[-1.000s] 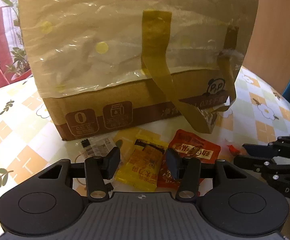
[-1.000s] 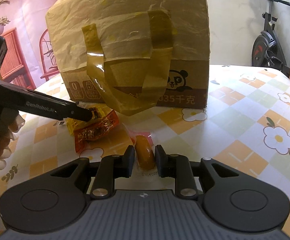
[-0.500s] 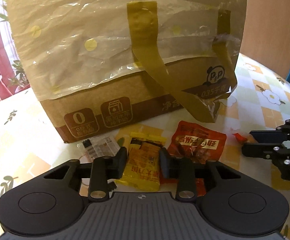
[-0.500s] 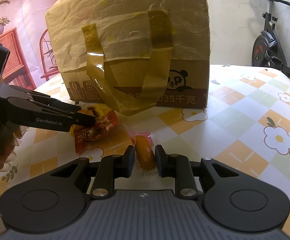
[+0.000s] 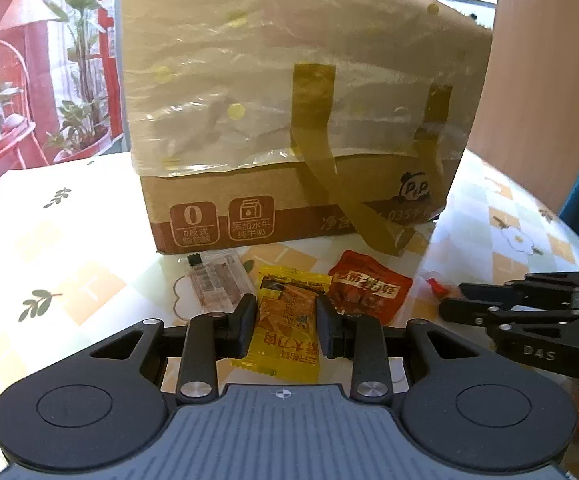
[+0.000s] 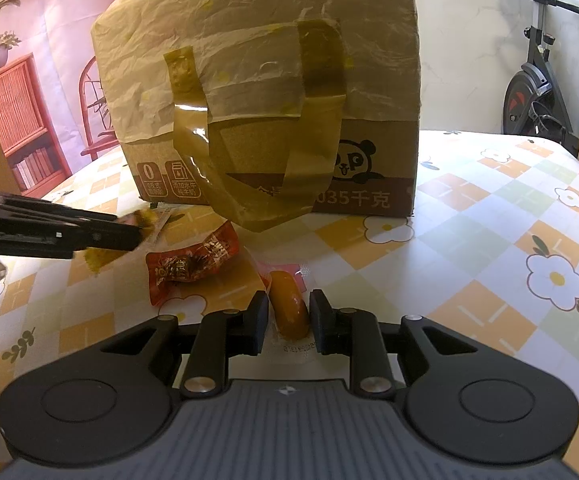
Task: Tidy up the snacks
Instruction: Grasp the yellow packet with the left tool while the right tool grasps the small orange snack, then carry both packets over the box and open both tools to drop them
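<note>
My left gripper point(image 5: 285, 330) has its jaws clamped across the yellow snack packet point(image 5: 287, 322), one pad on each long edge, the sachet's near half pinched between them and its far end sticking out toward the cardboard box point(image 5: 289, 208). It reads as a light, flat foil pouch with something soft inside, so I expect it to crumple and bow under the squeeze, not resist; the film looks glossy and may slide, so a hold across the middle of the body seems safer to me than one on the crimped end seal. My right gripper point(image 6: 288, 316) is closed on the orange sausage point(image 6: 288, 306), which lies in a clear wrapper on the checked tablecloth point(image 6: 489, 248), near my fingers and in front of the box. That one looks firmer and rounded, so I judge it could roll or squirt out of flat pads unless I grip it at its thick middle, as I do here. Between my two hands, the red snack packet point(image 5: 367, 290) lies flat on the cloth, just right of the yellow one, and a clear barcoded packet point(image 5: 217, 280) sits to the left, close to the box's foot. Both look thin and limp, hard to get pads under, so I would take them by a raised edge.
</note>
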